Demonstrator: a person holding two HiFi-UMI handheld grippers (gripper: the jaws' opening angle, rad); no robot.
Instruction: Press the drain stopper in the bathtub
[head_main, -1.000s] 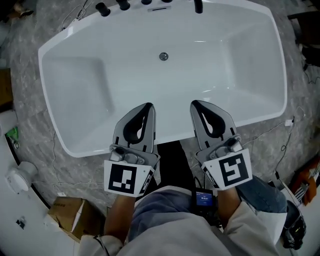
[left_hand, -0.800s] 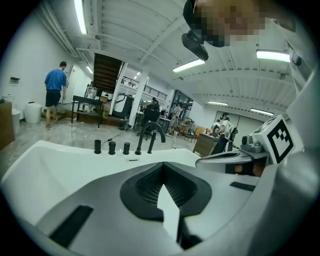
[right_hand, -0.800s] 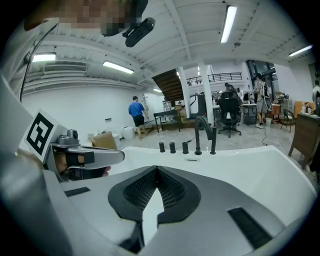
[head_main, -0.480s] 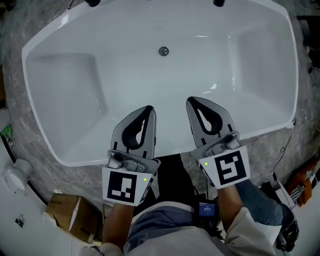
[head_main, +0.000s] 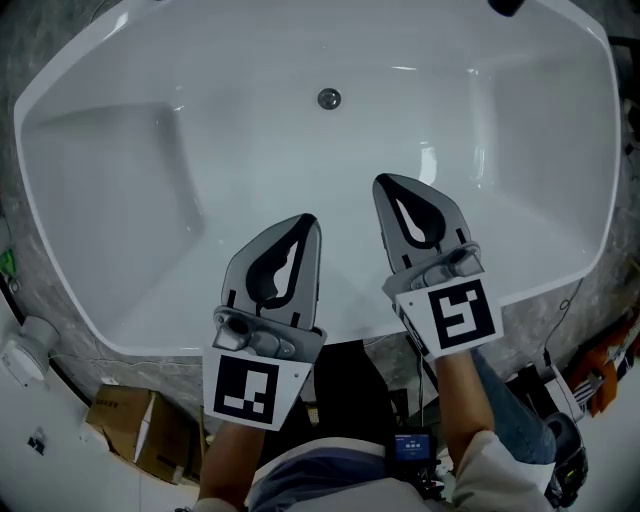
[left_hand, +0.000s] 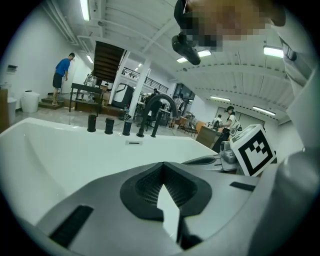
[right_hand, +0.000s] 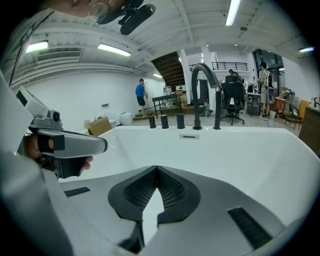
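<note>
The left gripper (head_main: 300, 230) and the right gripper (head_main: 392, 190) both had their jaws closed tip against tip, with nothing held between them, and they hovered side by side over the near wall of the bathtub (head_main: 120, 200). The drain stopper (head_main: 328, 98) lay well apart from both, on the tub floor near the far wall, roughly between the two lines of the grippers. To press it well, it seemed best to keep one gripper closed, so that its tip made one firm point, to bring it forward and down until it stood centred over the small round stopper, and then to push straight down, since the smooth enamel could let a slanted tip slide off. Only the head view showed the stopper. The two gripper views looked across the tub above it, and they showed instead the black faucet (right_hand: 202, 75), the row of knobs (right_hand: 165, 121) and the overflow slot (right_hand: 189, 136) at the far rim.
</note>
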